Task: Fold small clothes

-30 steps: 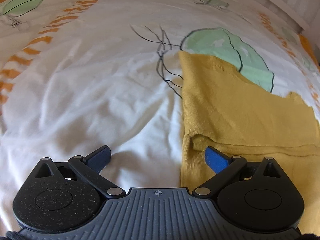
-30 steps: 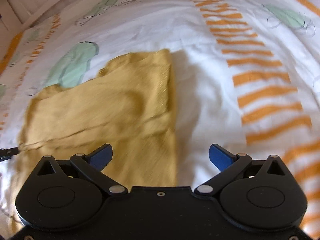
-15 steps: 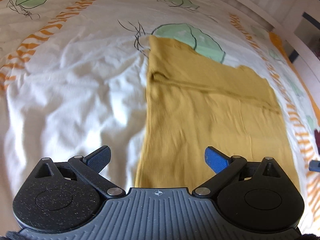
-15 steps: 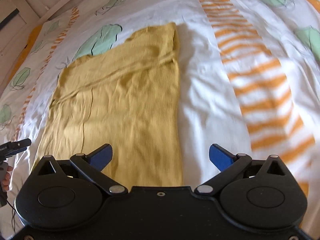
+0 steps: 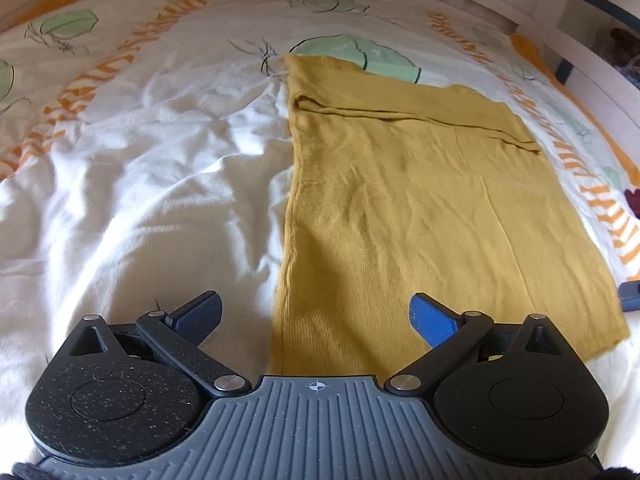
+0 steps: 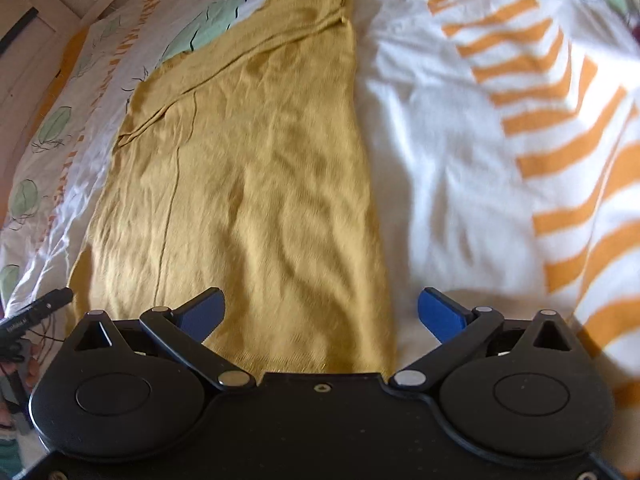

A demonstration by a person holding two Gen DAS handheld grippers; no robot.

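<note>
My left gripper hangs with jaws spread wide and empty over the bed cover; the yellow garment lies flat ahead, reaching under its right finger. My right gripper is likewise spread and empty, the garment's near hem just ahead of its left finger.

I find almost nothing I can read. A small crosshair mark is printed on the grey ribbed body of my left gripper, and a tiny triangle mark sits on the black body of my right gripper. At the right view's left edge, a black device carries pale lettering too small and blurred to make out.
</note>
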